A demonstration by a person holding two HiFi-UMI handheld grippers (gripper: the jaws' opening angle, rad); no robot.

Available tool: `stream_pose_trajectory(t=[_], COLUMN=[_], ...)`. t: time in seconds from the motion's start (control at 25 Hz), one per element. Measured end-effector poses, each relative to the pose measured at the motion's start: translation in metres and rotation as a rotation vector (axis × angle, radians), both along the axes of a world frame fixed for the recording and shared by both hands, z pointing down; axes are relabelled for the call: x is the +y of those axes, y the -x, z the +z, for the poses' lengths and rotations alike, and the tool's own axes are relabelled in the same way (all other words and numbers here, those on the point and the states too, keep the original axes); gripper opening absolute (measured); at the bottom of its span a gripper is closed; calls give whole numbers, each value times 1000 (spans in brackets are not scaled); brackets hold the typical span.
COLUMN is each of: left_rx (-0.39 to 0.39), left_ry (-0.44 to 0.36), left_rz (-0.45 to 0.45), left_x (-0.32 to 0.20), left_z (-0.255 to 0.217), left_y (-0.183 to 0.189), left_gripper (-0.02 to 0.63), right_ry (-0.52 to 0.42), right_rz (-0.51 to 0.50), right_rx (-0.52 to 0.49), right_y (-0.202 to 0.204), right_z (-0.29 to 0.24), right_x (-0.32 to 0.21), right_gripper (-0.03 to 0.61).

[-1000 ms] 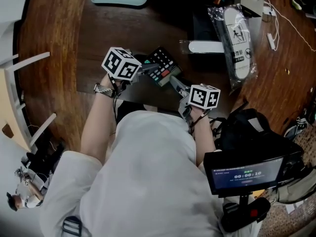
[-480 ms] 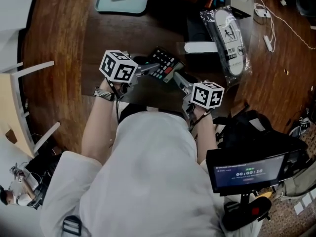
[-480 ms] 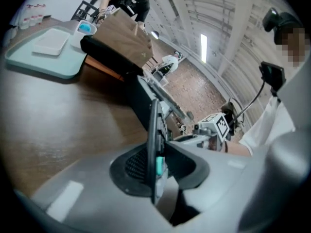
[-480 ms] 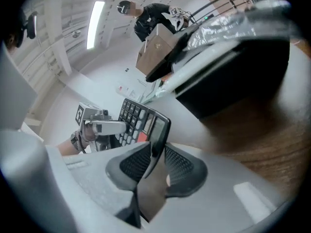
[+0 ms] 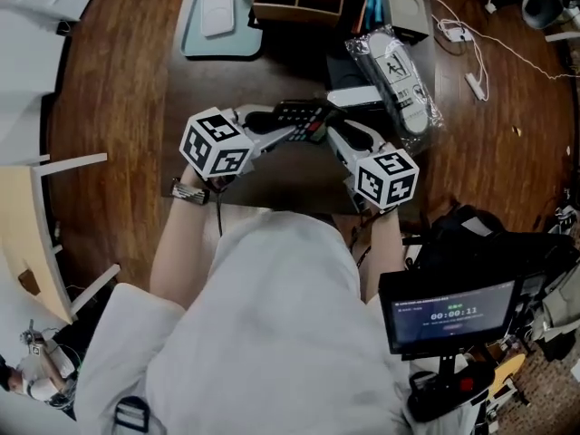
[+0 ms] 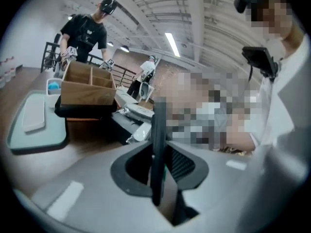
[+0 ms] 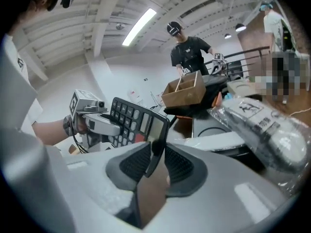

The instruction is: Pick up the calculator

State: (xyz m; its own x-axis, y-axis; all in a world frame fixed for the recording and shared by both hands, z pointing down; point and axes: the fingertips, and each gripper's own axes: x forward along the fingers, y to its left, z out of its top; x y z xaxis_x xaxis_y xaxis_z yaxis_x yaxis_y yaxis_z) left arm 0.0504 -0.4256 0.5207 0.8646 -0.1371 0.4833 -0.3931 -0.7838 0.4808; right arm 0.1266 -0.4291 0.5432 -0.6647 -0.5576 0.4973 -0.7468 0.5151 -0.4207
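The left tongs [image 5: 285, 132] pinch the keypad end of the calculator [image 5: 302, 116]. Their jaws have just been closing, and its thin dark edge now stands pressed between the pads. The calculator hangs tilted between the two tongs, and since a second ago it has come up clear of the worktop [image 5: 118, 80]. The right tongs [image 5: 333, 136] clamp its display end. Beyond the right tongs lies a plastic-wrapped item [image 5: 399, 66], well apart. The lift looks essentially done, and what remains is likely just a steady two-sided hold.
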Motion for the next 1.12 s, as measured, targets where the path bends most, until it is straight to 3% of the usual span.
stream_pose_trajectory(t=[0.36,0.76,0.92,1.12], left_rx=[38,130,131,163], left_ry=[-280,-495,-581,-616], left_rz=[28,40,0,-34], left_x=[27,99,136,165], left_z=[-55,-115,-132,-144], left_y=[12,38,48,65], left_gripper=[78,77,77,77], right_ry=[-246,-454,-492,-524], right_rz=[57,167,232,235], right_rx=[157,272,283,299], right_y=[10,35,46,62], right_z=[-66,-136,-152,-169], right_x=[19,91,124,152], right_gripper=[95,98,101,101])
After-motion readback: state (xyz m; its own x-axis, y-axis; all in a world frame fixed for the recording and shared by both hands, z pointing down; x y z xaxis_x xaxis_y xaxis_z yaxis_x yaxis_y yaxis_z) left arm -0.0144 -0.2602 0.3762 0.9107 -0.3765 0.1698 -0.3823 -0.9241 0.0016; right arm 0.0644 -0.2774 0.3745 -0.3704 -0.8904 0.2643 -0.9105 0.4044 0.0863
